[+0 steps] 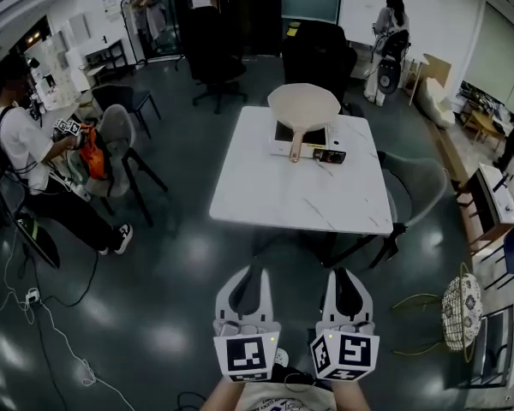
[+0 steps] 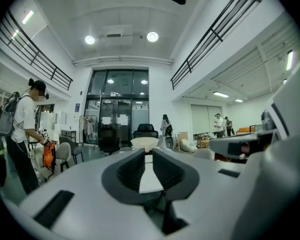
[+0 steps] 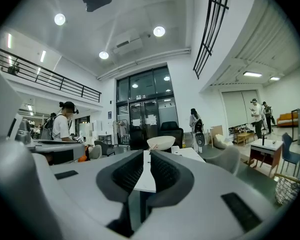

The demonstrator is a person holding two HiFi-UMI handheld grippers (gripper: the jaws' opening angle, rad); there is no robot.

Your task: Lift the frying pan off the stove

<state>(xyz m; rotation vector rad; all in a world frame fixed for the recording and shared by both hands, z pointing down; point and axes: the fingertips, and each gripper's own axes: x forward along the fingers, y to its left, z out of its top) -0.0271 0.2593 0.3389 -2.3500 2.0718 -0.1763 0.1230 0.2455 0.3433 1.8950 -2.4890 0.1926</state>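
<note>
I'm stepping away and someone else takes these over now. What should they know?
Left hand-held gripper: shut, empty, over the floor short of the table.
Right hand-held gripper: shut, empty, beside it.
Frying pan: on the stove at the table's far side, handle pointing toward you.
Done: nothing; pan not yet lifted.
Left: step up to the table, open a gripper, grip the handle, lift the pan clear.

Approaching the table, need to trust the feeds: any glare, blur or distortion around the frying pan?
Head view: fisheye bows the room's edges, lamp glare on the floor, frying pan sharp. Left and right gripper views: black round vignette, pan small but clear.
</note>
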